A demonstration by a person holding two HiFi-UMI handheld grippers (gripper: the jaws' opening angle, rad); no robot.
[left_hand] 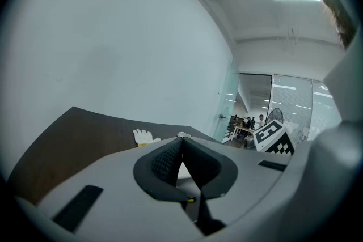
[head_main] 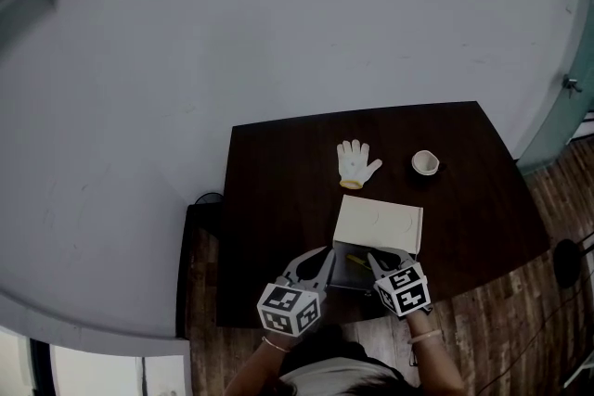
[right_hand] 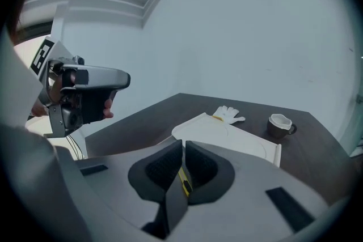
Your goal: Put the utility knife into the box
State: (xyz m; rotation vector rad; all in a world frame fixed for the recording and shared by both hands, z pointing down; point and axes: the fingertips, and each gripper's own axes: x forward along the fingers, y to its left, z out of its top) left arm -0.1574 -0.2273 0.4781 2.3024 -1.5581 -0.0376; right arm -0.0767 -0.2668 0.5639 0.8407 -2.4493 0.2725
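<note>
The utility knife point(right_hand: 184, 181), yellow and black, stands edge-on between the pads of my right gripper point(right_hand: 184, 145), which is shut on it. In the head view its yellow body point(head_main: 357, 261) shows just over the dark inside of the box point(head_main: 345, 278), at the right gripper point(head_main: 378, 261). The box's white lid point(head_main: 378, 224) is open and lies flat behind it. My left gripper point(left_hand: 182, 141) hovers beside the box at the left point(head_main: 320, 261), shut with nothing between its pads.
A white glove point(head_main: 356, 162) and a small cup point(head_main: 425, 163) lie on the dark table point(head_main: 278, 190) beyond the lid. The box sits close to the table's near edge. A wooden floor surrounds the table.
</note>
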